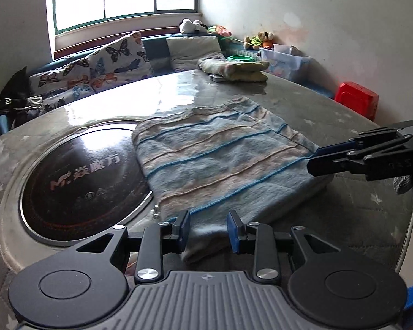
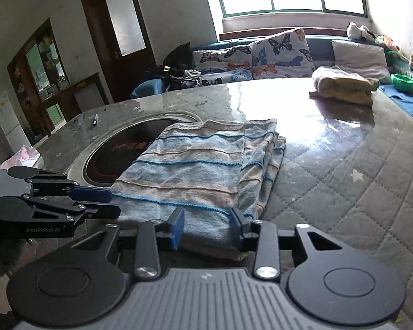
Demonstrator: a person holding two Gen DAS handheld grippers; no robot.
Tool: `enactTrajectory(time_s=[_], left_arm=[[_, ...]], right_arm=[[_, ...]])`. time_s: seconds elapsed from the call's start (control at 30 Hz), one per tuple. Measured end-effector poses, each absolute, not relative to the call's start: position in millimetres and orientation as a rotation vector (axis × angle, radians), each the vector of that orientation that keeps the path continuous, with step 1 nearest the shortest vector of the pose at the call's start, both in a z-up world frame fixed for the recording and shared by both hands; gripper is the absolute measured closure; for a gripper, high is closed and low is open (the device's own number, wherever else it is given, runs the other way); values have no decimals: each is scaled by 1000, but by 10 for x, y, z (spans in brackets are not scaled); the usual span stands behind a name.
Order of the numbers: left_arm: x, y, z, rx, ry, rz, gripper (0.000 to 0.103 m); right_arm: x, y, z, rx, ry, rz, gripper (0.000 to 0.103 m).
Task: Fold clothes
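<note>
Left gripper [image 1: 208, 229] and right gripper [image 2: 208, 227], both with jaws parted, stand at the near edge of the table [image 2: 358, 170], straddling the hem of a folded striped cloth [image 2: 195, 165] without clasping it. The cloth partly overlaps the inset round cooktop [image 1: 79, 176]. A second folded garment [image 1: 232, 68] lies at the far edge.

Two low fisheye views, each from behind its own gripper, close above the table [image 1: 330, 96]. The left wrist view faces the window and right wall corner; the right wrist view faces the window and door. Both share the striped cloth [image 1: 220, 159] [image 2: 195, 165], hob and sofa.
</note>
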State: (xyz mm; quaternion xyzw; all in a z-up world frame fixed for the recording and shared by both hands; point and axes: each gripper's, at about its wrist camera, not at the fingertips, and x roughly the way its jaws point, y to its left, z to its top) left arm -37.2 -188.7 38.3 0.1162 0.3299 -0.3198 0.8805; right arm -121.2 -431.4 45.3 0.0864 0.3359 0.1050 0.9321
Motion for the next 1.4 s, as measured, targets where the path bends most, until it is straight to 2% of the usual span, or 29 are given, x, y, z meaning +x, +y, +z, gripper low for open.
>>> enactTrajectory(time_s=[0.17,0.27,0.53,0.57,0.63,0.8,0.87,0.9,1.07,1.27,1.4], left_arm=[[-375,-1749,370,214,698,-626,70],[-385,-1670,353,204,704,-602,70],[-418,-1592,368,202,713,-566,68],[-416,-1588,385,200,712,-560,60],[-405,-1574,428,192,704,-546,55],[-345,-1582,522,164,678,-540,22],[-323,-1603,550,163,665,-536,16],[-309,-1617,560,163,660,-533,11],[-233,-1654,589,156,639,-520,0],[-142,-1649,620,138,637,-522,0],[-83,-1632,658,109,635,-524,0]], right_arm=[[-1213,-4285,453,175,681,210,64],[-1214,-4268,453,174,677,207,57],[-1221,-4220,464,170,668,203,53],[-1224,-4214,468,169,667,203,48],[-1229,-4202,477,167,664,203,47],[-1232,-4188,531,162,649,204,39],[-1224,-4179,554,154,640,197,25],[-1219,-4175,564,151,636,194,22],[-1189,-4183,582,151,630,171,14],[-1137,-4219,589,151,633,133,0],[-1071,-4215,597,138,633,106,0]])
